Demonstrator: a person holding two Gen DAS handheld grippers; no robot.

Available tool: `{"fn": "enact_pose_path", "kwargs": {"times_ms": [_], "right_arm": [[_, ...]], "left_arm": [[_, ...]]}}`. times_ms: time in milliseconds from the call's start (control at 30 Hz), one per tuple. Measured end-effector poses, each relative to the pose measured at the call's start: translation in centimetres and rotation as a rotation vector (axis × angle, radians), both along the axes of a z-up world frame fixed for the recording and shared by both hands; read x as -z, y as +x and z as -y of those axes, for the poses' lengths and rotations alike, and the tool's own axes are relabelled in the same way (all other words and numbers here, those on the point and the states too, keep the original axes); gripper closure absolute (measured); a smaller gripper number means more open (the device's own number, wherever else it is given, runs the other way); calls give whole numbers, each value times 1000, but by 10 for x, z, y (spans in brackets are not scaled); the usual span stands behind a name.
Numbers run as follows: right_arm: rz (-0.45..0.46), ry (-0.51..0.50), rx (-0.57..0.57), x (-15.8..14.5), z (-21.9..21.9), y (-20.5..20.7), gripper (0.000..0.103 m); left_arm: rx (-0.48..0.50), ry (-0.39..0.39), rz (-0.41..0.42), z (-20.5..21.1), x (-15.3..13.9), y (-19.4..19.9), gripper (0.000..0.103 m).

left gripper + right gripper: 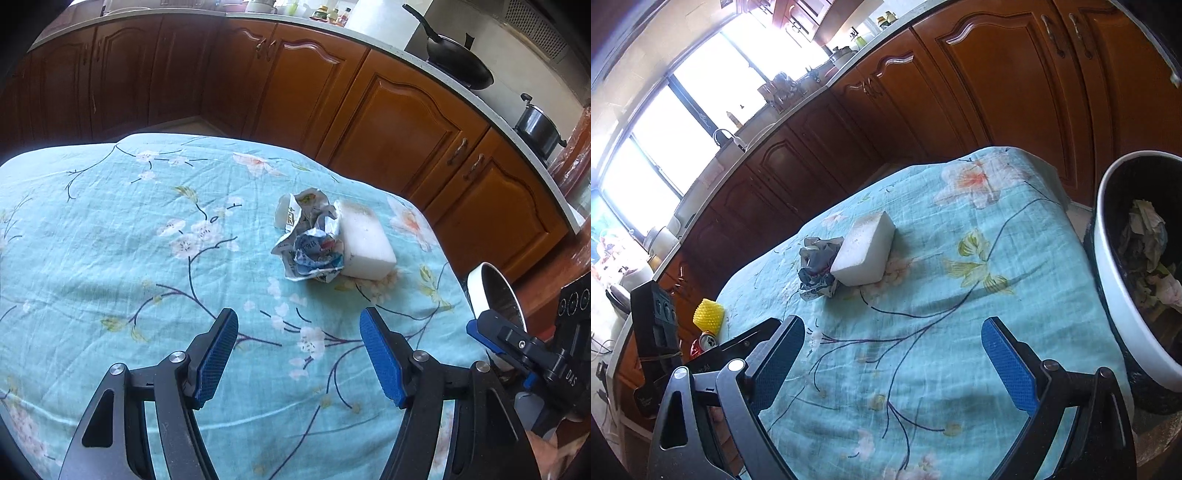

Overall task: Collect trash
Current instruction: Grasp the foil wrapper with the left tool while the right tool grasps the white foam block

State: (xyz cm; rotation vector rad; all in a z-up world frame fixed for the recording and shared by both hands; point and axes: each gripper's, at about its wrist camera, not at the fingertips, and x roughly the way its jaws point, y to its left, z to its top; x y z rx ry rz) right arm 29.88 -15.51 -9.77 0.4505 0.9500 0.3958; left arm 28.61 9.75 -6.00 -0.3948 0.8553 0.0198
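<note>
Both tongs stand wide with nothing between their blue pads. Ahead of the left tongs (299, 354), slightly to the right, a crumpled wrapper (308, 240) touches a white foam block (365, 243) on the flowered cloth (110, 229). The left view alone shows a pan (458, 62) and a pot (539, 127) on the counter. The right tongs (894, 362) see the same pair ahead to the left, and only here is the inside of the bin (1123, 280) at the right visible, holding crumpled trash (1145, 236).

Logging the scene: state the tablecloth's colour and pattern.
Light turquoise tablecloth with pale pink blossoms on thin dark branches; the left wrist view shows it best.
</note>
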Motion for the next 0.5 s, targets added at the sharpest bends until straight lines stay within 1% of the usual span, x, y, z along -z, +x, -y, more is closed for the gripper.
{"fn": "enact_pose_path", "kwargs": {"times_ms": [133,167,200,233,267,300,367,467,500], "right_arm": [[-8,29,-20,4,-10,23,7],[-15,43,-25,5,-11,29,11],[-26,53,-28,8,-14,35,20],[-41,57,-29,10,-15,42,26],[-53,59,-32,13,-18,48,37],[-64,64,-35,15,-21,56,44],[-78,72,-40,20,-26,68,48],[-99,87,-40,26,-32,84,53],[-107,87,-40,29,-34,88,57]], "left_arm": [[0,3,-6,-9,2,21,35],[-3,-7,-10,-12,3,26,35],[-6,-21,-13,-15,5,32,35],[-10,-34,-17,-19,7,38,35],[-14,-41,-21,-22,9,44,35],[-18,-45,-27,-25,11,49,35],[-12,-60,-29,-27,13,60,35],[-3,-50,-28,-25,17,74,36],[3,-47,-29,-24,18,78,36]]}}
